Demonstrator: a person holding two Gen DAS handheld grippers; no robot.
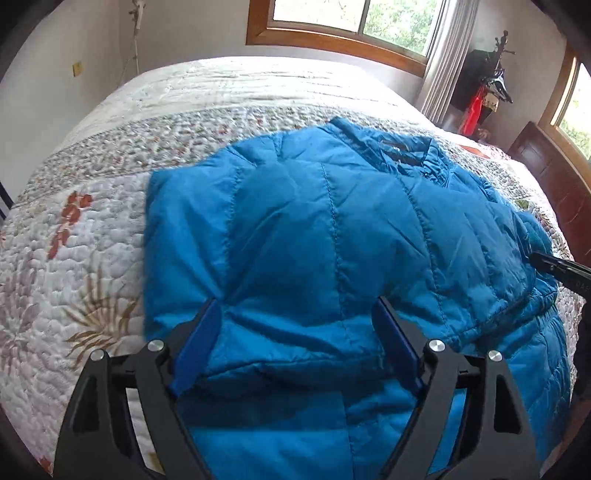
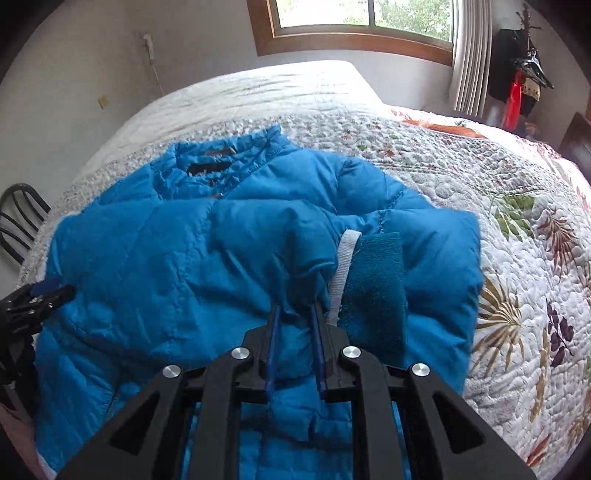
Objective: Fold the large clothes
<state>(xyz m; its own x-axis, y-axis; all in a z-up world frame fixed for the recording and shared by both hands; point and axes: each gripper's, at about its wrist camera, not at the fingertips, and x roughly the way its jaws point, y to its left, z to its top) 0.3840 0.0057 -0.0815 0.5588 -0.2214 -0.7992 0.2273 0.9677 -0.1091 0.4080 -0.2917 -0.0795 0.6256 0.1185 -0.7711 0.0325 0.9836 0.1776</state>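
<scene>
Looking along our left gripper, we see its jaws spread wide, with blue padding bulging between the fingers; whether they press the cloth or only rest on it we cannot tell. Our right gripper has its jaws drawn narrow, pinching a fold of the jacket beside the cuff, a darker teal knit band with a pale grey strap along it. Both grippers' bases are cut off by the bottom of each view, and the near hem runs out of sight beneath them.

The jacket lies across the quilt on the bed, collar away from us. A dark label sits inside the collar; its lettering is too blurred to read. In the left view the other gripper pokes in at the right edge, with faint white letters we cannot make out. In the right view the left gripper shows at the left edge, touching the jacket's side.

Farther off stand a window with a wooden frame, a curtain, and dark and red items hanging in the corner, too small to identify. A chair back is partly cut off at left.
</scene>
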